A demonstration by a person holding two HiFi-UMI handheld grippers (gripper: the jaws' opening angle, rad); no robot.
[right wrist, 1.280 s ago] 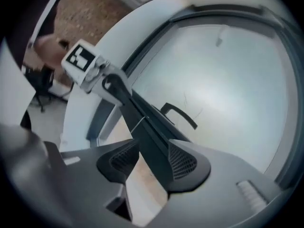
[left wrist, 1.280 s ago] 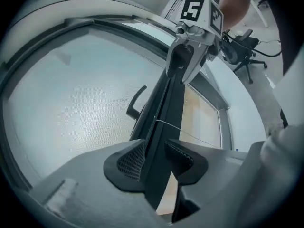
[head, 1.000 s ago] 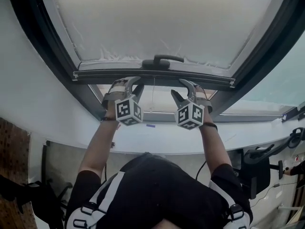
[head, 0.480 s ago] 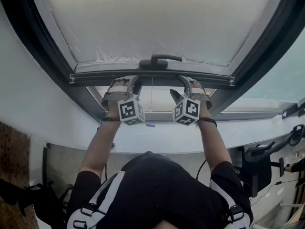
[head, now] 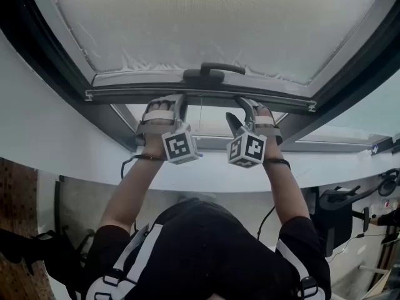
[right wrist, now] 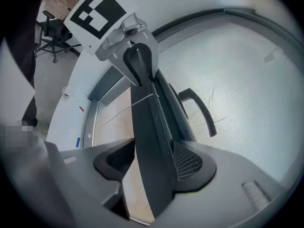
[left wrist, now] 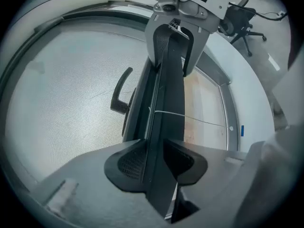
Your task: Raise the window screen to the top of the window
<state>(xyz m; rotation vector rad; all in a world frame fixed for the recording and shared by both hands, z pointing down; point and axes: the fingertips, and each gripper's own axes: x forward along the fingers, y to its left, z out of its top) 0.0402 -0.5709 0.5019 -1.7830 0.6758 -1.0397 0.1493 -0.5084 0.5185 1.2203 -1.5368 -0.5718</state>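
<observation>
The window screen [head: 206, 24] is pale mesh in a dark frame. Its dark bottom bar [head: 125, 94] crosses the head view above both hands, with a curved black handle [head: 212, 72] at its middle. My left gripper [head: 177, 102] holds the bar left of the handle. In the left gripper view the bar [left wrist: 168, 80] runs between the left gripper's [left wrist: 154, 151] pads, which have just been closing onto it. My right gripper [head: 240, 108] holds it right of the handle. There the bar [right wrist: 147, 122] still sits between the right gripper's [right wrist: 152, 158] pads, though these jaws have just been opening.
Below the bar is an open gap with a thin cord [left wrist: 190, 118] hanging across it. The white sill [head: 187, 180] carries a small blue mark [left wrist: 241, 130]. Dark window frame sides [head: 37, 61] slant on both flanks. An office chair [head: 337, 208] stands low at the right.
Both marker cubes have rolled a little on the bar. The hands stay under the bar, which sits at about the same height in the view.
</observation>
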